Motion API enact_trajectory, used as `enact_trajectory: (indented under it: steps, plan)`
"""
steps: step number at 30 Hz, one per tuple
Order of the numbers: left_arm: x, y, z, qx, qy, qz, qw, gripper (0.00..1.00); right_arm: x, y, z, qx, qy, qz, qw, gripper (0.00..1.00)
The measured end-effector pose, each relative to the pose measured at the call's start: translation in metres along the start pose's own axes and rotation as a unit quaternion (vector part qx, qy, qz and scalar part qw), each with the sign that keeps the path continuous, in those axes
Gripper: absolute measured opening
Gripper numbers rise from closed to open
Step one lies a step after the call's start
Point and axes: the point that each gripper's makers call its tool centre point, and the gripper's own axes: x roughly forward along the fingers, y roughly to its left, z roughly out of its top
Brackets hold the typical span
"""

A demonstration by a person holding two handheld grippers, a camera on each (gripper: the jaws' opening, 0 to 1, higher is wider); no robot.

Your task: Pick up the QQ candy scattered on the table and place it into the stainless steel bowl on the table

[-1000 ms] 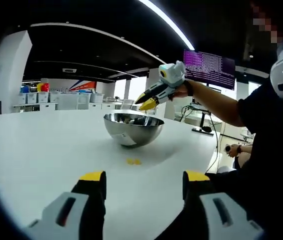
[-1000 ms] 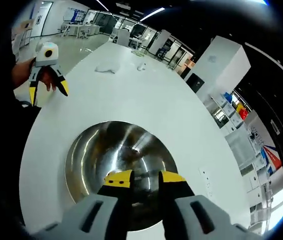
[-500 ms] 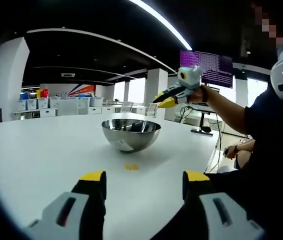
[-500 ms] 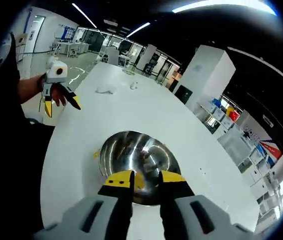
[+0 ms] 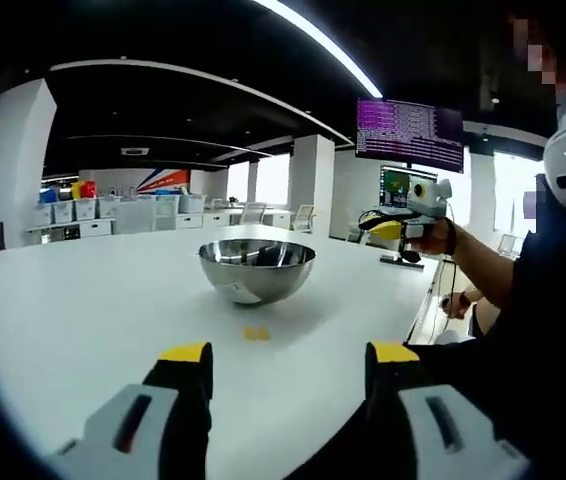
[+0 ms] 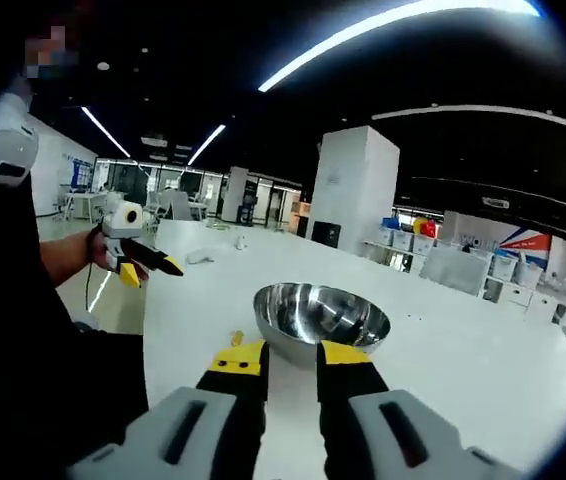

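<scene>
While jaws apart: candy (image 5: 256,333) (near bowl (image 5: 256,270)).

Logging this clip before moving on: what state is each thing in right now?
Shiny stainless steel bowl: upright on the table, contents hard to make out.
Small yellow QQ candy: lying loose on the white table, outside the bowl.
Left gripper: open, empty.
Right gripper: narrowly open, empty.

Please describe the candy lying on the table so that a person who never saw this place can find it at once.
Find the white table and the steel bowl on it. The candy lies on the bare tabletop just in front of the bowl, between it and the left gripper. It is small, flat and yellow.
</scene>
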Motion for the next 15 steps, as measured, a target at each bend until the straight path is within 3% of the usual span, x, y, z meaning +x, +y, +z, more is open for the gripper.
enact_trajectory:
  steps: [5, 11, 15]
  plan:
    - [0.002, -0.005, 0.001, 0.005, 0.002, -0.006, 1.0000, 0.61, -0.010, 0.018, -0.020, 0.027, -0.010, 0.011, 0.9995, 0.20]
    - [0.005, -0.011, 0.003, 0.010, 0.003, -0.010, 0.9999, 0.61, -0.007, 0.017, -0.016, 0.039, -0.020, 0.011, 0.9990, 0.20]
    - [0.002, -0.012, 0.005, 0.011, -0.001, -0.009, 0.9999, 0.61, 0.008, 0.027, -0.024, 0.019, 0.003, 0.022, 0.9996, 0.21]
